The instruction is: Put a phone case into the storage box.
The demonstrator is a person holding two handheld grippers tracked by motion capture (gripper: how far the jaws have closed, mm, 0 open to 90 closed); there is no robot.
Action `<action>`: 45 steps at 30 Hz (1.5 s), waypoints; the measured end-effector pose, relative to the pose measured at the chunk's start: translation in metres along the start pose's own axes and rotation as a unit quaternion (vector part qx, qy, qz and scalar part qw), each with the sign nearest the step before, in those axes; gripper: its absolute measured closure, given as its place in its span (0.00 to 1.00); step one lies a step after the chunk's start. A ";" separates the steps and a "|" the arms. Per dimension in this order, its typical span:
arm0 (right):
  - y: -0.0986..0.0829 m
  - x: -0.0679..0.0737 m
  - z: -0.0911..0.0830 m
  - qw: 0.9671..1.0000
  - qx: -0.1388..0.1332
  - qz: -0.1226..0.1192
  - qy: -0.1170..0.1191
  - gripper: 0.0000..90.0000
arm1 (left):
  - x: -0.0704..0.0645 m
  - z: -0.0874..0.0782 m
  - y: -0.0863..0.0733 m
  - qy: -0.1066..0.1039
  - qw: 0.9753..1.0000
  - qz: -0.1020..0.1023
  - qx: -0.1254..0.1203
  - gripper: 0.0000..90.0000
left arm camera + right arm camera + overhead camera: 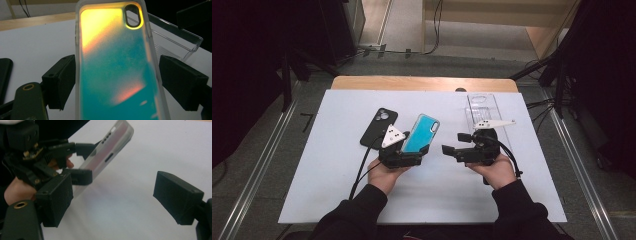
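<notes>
Holding a teal case (421, 134) in the left gripper (408, 152), lifted off the white board (327, 165) and tilted so its top end is leaning away and to the right. In the left gripper view the case (115, 70) is sitting between the two black pads: the left pad (60, 80) is touching its edge, while a thin gap is showing beside the right one, so the grip is looking light; whether both pads are pressing I can't tell for sure. In the right gripper view the left gripper's fingers are lying along both faces of the case (110, 152) near its port end. The case back is showing teal going to yellow-orange near the camera cutout, with a frosted rim. Nothing is sitting inside it. The right gripper (452, 145) is hovering just right of the left one, jaws wide apart and gripping nothing, only bare board showing between its pads. A black case (379, 127) is lying flat on the board just left of the teal case, apart from it. A clear tray (482, 107) is resting at the far right of the board beyond the right gripper; contents are hard to tell, it is looking bare.
</notes>
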State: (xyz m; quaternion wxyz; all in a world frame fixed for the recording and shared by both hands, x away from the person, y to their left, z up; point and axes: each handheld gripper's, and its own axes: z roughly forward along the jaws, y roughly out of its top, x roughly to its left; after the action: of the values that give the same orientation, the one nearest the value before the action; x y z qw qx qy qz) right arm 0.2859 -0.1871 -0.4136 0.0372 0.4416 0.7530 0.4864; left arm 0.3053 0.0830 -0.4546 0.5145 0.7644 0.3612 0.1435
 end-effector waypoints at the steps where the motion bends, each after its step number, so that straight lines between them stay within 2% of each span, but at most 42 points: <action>1: 0.003 0.000 0.001 1.000 -0.002 0.003 0.001 0.16 | 0.000 0.000 0.000 0.000 1.000 0.000 0.000 0.19; 4: 0.009 0.000 0.003 1.000 -0.007 0.009 0.004 0.16 | -0.001 0.000 -0.003 0.001 1.000 -0.001 -0.004 0.19; 7: 0.012 0.000 0.005 1.000 -0.008 0.012 0.006 0.16 | -0.002 0.000 -0.006 -0.008 1.000 -0.001 -0.013 0.19; 14: 0.021 -0.001 0.015 1.000 -0.006 0.022 0.011 0.16 | -0.011 0.000 -0.012 0.005 0.999 0.028 -0.035 0.18; 17: 0.025 -0.004 0.020 0.999 -0.002 0.029 0.013 0.17 | -0.014 0.000 -0.014 0.007 0.999 0.032 -0.038 0.18; 19: 0.028 -0.005 0.024 0.999 -0.002 0.036 0.016 0.20 | -0.017 0.001 -0.016 0.010 0.999 0.027 -0.042 0.18; 21: 0.031 -0.006 0.027 0.999 0.003 0.048 0.021 0.21 | -0.016 0.002 -0.017 0.001 0.999 0.016 -0.040 0.18; 23: 0.032 -0.007 0.029 0.998 0.004 0.051 0.022 0.22 | -0.017 0.002 -0.017 0.000 0.999 0.011 -0.038 0.18; 27: 0.035 -0.011 0.038 0.996 0.022 0.084 0.038 0.31 | -0.018 0.002 -0.017 0.003 0.999 0.002 -0.035 0.18; 28: 0.035 -0.011 0.038 0.996 0.022 0.084 0.038 0.31 | -0.018 0.002 -0.017 0.003 0.999 0.002 -0.035 0.18; 29: 0.036 -0.012 0.042 0.994 0.031 0.099 0.043 0.35 | -0.019 0.002 -0.016 0.001 0.999 -0.002 -0.036 0.18; 31: 0.036 -0.013 0.043 0.993 0.033 0.103 0.042 0.37 | -0.019 0.001 -0.016 0.003 0.999 -0.001 -0.037 0.18; 34: 0.037 -0.016 0.045 0.990 0.033 0.132 0.046 0.51 | -0.019 0.000 -0.014 -0.004 0.999 -0.006 -0.043 0.18; 35: 0.037 -0.016 0.045 0.988 0.033 0.141 0.050 0.52 | -0.019 0.000 -0.014 -0.004 0.999 -0.006 -0.043 0.18; 37: 0.038 -0.017 0.045 0.987 0.033 0.145 0.051 0.55 | -0.019 0.000 -0.014 -0.005 0.999 -0.005 -0.042 0.18; 41: 0.039 -0.019 0.040 0.986 0.022 0.157 0.055 0.76 | -0.021 -0.001 -0.014 -0.003 0.999 -0.002 -0.042 0.18; 42: 0.039 -0.019 0.040 0.986 0.022 0.157 0.055 0.76 | -0.021 -0.001 -0.013 -0.003 0.999 -0.001 -0.044 0.18; 43: 0.039 -0.019 0.039 0.986 0.020 0.156 0.054 0.82 | -0.022 -0.001 -0.013 -0.003 0.999 0.000 -0.044 0.18; 45: 0.039 -0.019 0.039 0.985 0.021 0.159 0.056 0.82 | -0.023 -0.001 -0.013 -0.001 0.999 0.003 -0.042 0.18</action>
State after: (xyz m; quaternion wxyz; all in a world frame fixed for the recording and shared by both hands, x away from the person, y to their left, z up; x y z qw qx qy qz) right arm 0.3408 -0.1684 -0.4113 -0.0924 0.5283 0.6839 0.4947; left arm 0.2836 0.0706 -0.4625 0.5461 0.7434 0.3517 0.1595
